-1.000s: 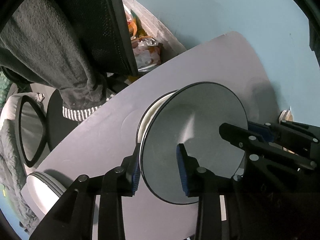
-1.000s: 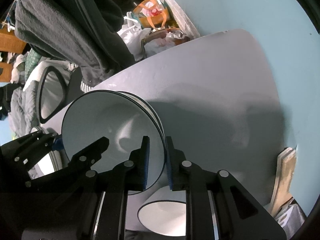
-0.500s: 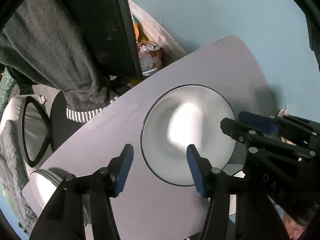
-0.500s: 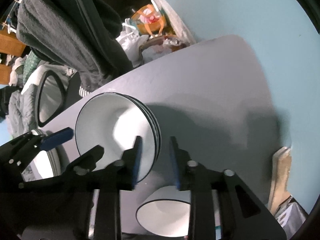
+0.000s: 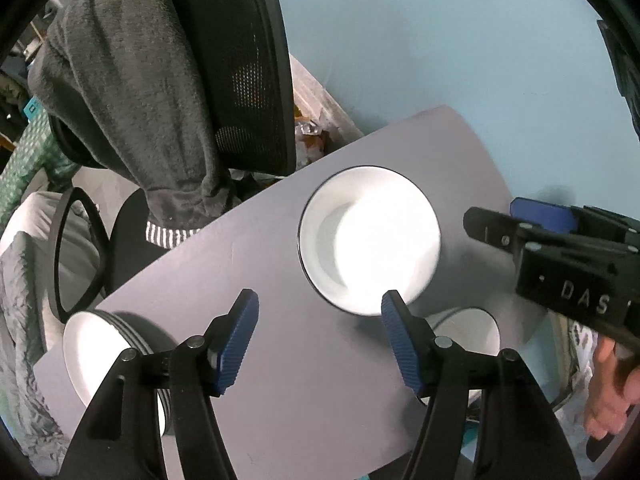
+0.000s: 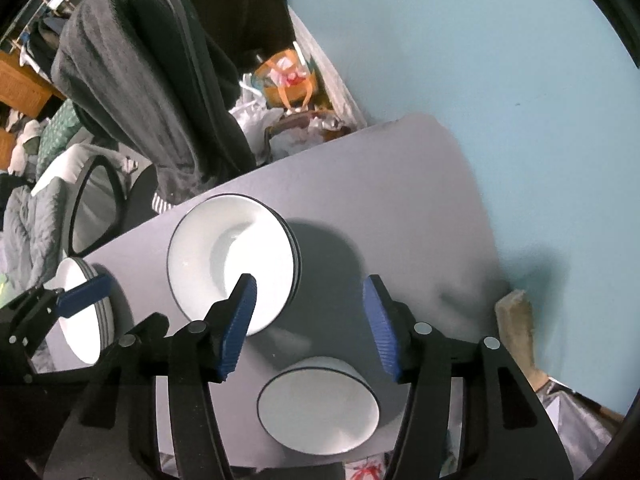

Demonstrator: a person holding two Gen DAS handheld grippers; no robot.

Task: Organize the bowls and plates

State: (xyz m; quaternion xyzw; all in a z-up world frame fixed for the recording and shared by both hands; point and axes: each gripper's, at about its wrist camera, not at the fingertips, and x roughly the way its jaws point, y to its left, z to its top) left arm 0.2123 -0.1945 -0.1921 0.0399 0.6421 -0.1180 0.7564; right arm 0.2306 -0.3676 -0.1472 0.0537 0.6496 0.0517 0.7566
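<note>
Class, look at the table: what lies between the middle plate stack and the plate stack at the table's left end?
Only bare table between the middle plate stack and the left plate stack, clearest in the left wrist view.

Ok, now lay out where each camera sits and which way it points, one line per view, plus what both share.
Left wrist: on the left tool, looking down across the table at the plate stack; its open blue fingers and the right tool show.
Right wrist: on the right tool, facing the same table; its open fingers and the left tool show.
Shared: plate stack, bowl, second stack, chair.
</note>
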